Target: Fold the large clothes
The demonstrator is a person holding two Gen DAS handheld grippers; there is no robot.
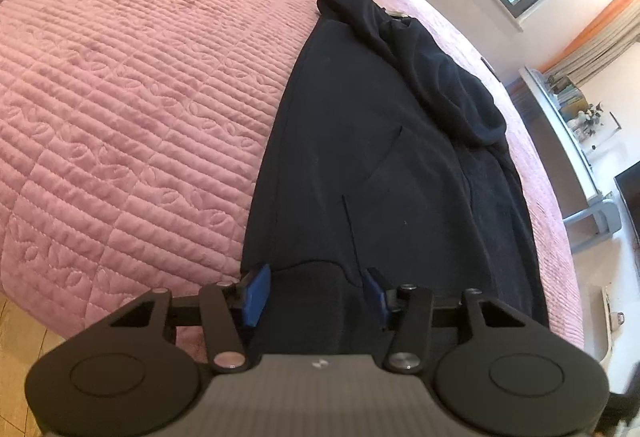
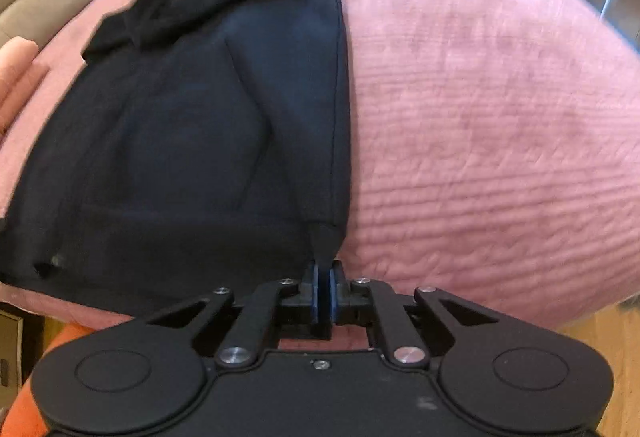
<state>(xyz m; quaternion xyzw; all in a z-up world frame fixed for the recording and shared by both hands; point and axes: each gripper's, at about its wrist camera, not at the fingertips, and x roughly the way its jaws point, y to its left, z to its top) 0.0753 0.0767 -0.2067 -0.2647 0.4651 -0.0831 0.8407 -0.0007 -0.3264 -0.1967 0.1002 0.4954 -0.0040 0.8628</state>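
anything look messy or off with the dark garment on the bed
Yes. The far end of the dark garment is bunched in a rumpled heap near the pink bedspread's edge, while the rest lies flat.

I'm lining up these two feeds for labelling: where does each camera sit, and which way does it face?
Left wrist: on the left claw, looking down along its fingers at the dark garment on the pink bedspread, window beyond; the blue pads stand apart over the near hem.
Right wrist: on the right claw, looking down over the same garment; pads pinched shut on its near corner.
Shared: the garment and the bedspread; neither view shows the other claw.
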